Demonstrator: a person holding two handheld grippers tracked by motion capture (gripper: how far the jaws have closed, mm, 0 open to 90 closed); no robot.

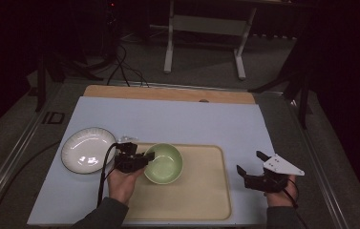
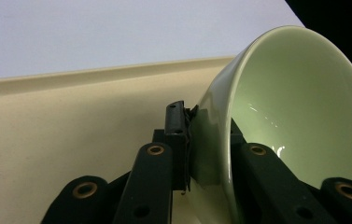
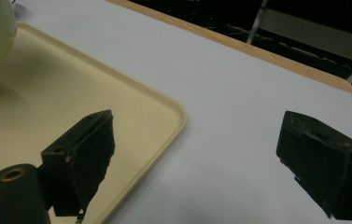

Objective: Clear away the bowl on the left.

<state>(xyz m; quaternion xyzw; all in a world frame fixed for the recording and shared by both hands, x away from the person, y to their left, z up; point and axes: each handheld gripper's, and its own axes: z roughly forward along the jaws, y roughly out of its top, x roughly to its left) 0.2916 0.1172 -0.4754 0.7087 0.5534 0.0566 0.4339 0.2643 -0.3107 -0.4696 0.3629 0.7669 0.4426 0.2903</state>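
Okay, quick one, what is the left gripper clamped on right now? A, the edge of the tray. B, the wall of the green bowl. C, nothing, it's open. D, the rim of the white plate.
B: in the left gripper view the left gripper has one jaw outside and one inside the wall of the green bowl, which is over the tray.

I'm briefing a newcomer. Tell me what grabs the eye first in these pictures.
The pale green bowl stands out on the cream tray, with the left gripper clamped on its rim. A white plate gleams on the blue mat left of the tray, and the right gripper hangs open past the tray's right edge.
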